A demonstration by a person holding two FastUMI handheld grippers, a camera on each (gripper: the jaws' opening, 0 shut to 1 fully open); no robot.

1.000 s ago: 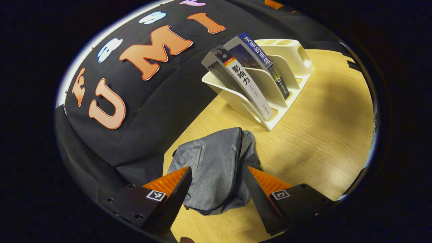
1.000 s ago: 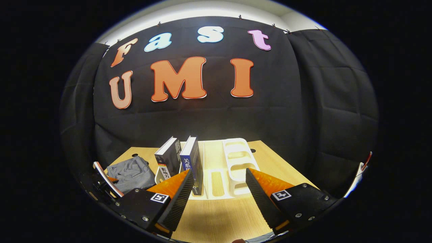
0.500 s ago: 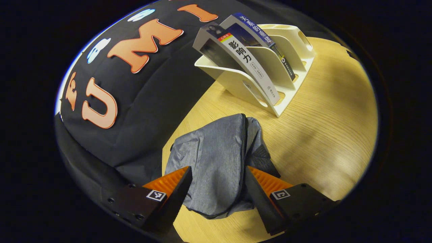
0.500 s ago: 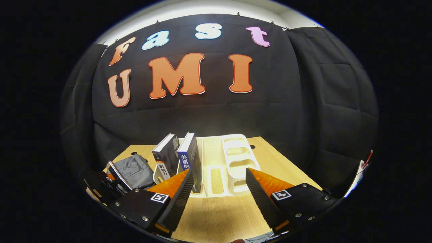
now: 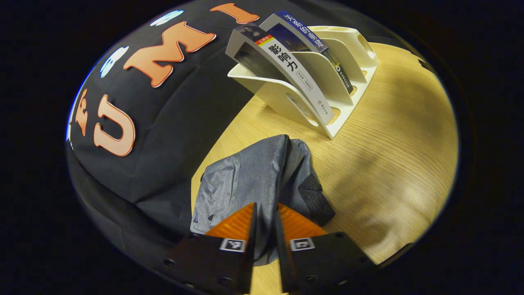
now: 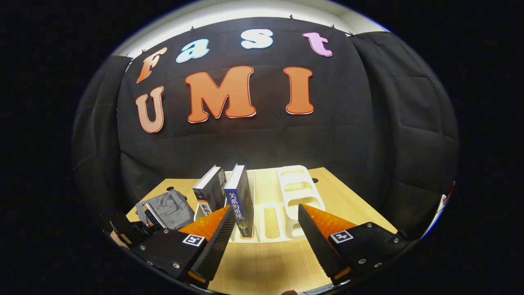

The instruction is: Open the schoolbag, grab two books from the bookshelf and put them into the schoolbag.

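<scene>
We're seeing the wooden table (image 5: 393,135) spreading out ahead of both claws and to the right of the left gripper (image 5: 265,213). The white bookshelf (image 5: 327,65) is standing far ahead of the left gripper, up & to the right, w/ two books leaning in its left slots: the grey-spined book (image 5: 294,78) nearest, the blue-spined book (image 5: 315,45) just behind it. In the right gripper view the same bookshelf (image 6: 299,192) is sitting straight ahead of the right gripper (image 6: 266,213), w/ the blue-spined book (image 6: 241,196) just beyond its left finger and the grey-spined book (image 6: 211,192) further left.

The grey schoolbag (image 5: 249,180) is lying slumped on the table directly in front of & under the left gripper, zipper line running up its middle. The left gripper's fingers are nearly closed, only a thin gap, and we're seeing them pinching a fold of the bag's fabric by the zipper; both fingers seem to be pressing on it. From the right gripper view, the schoolbag (image 6: 170,209) is sitting off to the left, w/ the left gripper (image 6: 143,221) on its near edge.

The right gripper is hanging wide open above the table, holding & touching nothing.
</scene>
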